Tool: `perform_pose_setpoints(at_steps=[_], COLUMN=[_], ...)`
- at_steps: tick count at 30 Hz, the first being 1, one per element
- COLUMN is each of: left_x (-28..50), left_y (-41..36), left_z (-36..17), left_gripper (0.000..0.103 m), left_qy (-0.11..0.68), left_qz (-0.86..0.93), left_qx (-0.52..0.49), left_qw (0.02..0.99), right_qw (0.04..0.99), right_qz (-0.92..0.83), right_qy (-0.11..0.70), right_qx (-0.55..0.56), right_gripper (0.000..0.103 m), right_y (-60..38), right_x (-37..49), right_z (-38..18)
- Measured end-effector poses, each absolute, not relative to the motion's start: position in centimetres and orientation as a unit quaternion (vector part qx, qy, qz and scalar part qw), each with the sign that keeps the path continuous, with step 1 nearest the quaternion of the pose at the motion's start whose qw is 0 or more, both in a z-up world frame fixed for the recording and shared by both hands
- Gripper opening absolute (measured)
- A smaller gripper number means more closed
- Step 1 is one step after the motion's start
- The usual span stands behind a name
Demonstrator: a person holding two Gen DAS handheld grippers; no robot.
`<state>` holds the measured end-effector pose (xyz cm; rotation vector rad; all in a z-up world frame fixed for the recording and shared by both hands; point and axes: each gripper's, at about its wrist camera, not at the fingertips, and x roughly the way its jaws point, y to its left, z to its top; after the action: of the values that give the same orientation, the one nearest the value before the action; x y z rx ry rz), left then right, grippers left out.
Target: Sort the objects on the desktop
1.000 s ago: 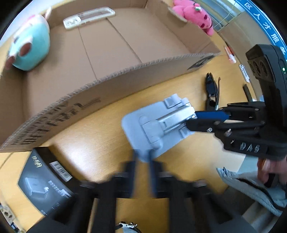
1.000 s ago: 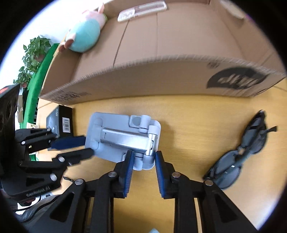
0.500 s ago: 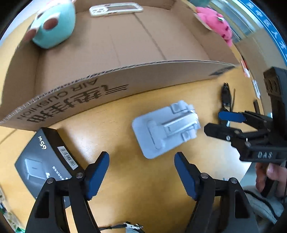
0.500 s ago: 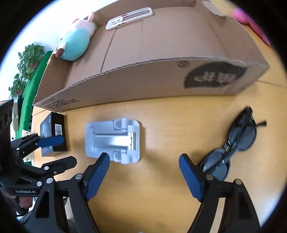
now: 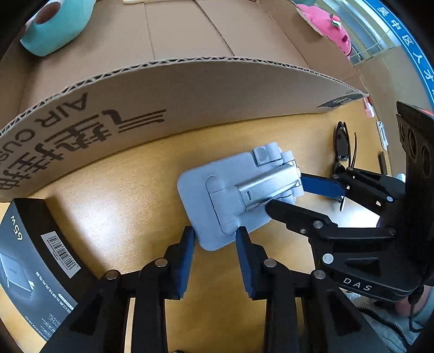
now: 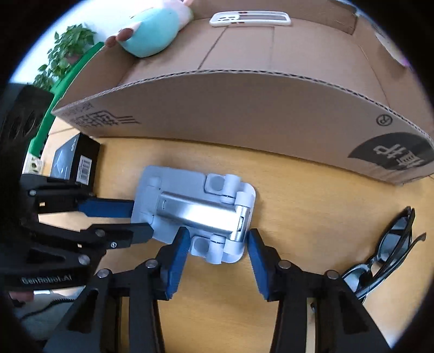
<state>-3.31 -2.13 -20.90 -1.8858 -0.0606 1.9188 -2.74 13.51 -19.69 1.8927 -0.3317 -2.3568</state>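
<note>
A folded grey phone stand (image 5: 238, 198) lies flat on the wooden counter (image 5: 114, 201), just in front of the open cardboard box (image 5: 190, 89).

The left gripper (image 5: 215, 239) has just been closing its jaws; they straddle the stand's near corner, and a slim gap shows at each pad, so they are not yet pinching it. The right gripper (image 6: 217, 241) has also been closing, its jaws spread either side of the stand's hinge end, not touching it.

Only the left wrist view shows the pink plush (image 5: 331, 30) beyond the box's far corner. Only the right wrist view shows the white phone case (image 6: 249, 19) inside the box and the potted plant (image 6: 65, 46). Both views catch the teal plush (image 6: 152, 30), the black sunglasses (image 6: 390, 249) and the black carton (image 5: 32, 258).
</note>
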Motion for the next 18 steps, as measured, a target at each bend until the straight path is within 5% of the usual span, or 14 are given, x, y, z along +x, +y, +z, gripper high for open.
perform_pose_setpoints(at_steps=[8,18], left_x=[-3.0,-3.9], left_y=[-3.4,-3.6], left_z=[-18.3,-8.8], left_gripper=[0.031,0.030], left_qy=[-0.016,-0.012], left_qz=[0.709,0.770], left_qx=[-0.666,-0.588], left_qw=[0.232,0.249], right_qw=[0.051,0.042], right_qz=[-0.772,-0.825], right_qy=[-0.143,-0.145], right_qx=[0.617,0.544], right_gripper=[0.041,0.040], right_y=[13.5,13.5], right_x=[-2.6,-3.1], right_z=[-17.7,-9.4])
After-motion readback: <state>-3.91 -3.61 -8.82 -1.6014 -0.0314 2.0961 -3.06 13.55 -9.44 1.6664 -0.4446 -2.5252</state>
